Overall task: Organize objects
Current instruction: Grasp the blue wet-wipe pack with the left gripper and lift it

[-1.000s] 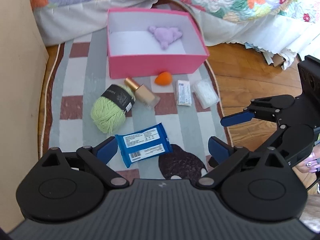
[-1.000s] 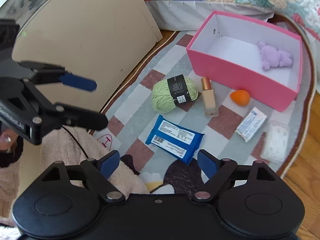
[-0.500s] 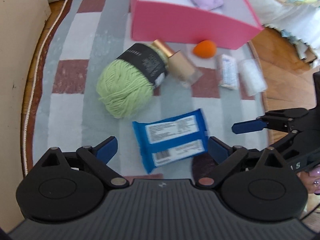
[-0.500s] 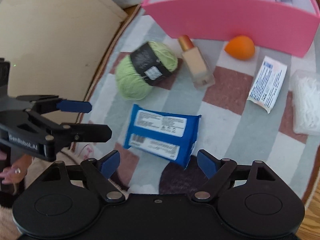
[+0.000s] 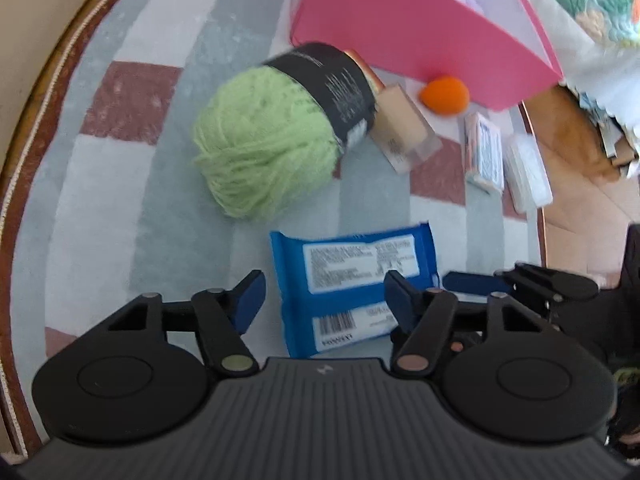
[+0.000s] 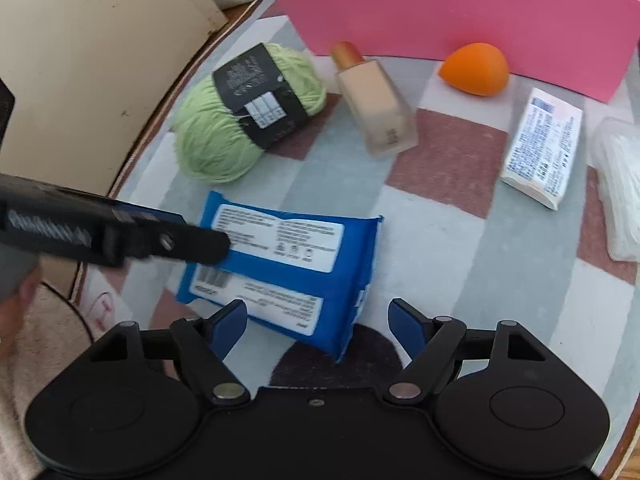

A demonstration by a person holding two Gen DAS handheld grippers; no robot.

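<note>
A blue wipes pack (image 5: 352, 280) lies flat on the checked rug, also in the right wrist view (image 6: 288, 264). My left gripper (image 5: 324, 296) is open and low over the pack, its fingers either side of the near half. My right gripper (image 6: 318, 320) is open just above the pack's near right corner. The left gripper's finger (image 6: 188, 240) reaches over the pack's left end. Behind lie a green yarn ball (image 5: 272, 140), a foundation bottle (image 6: 372, 104), an orange sponge (image 6: 476, 68) and the pink box (image 6: 460, 4).
A small white packet (image 6: 544, 144) and a clear bag of white items (image 6: 620, 188) lie to the right. A beige panel (image 6: 92, 52) stands at the left. The rug's edge and wood floor (image 5: 580, 208) are to the right, with a quilted bed beyond the box.
Both grippers have dropped down and moved in toward the blue wipes pack. The left gripper's fingers now straddle it. Both stay open; no object has moved.
</note>
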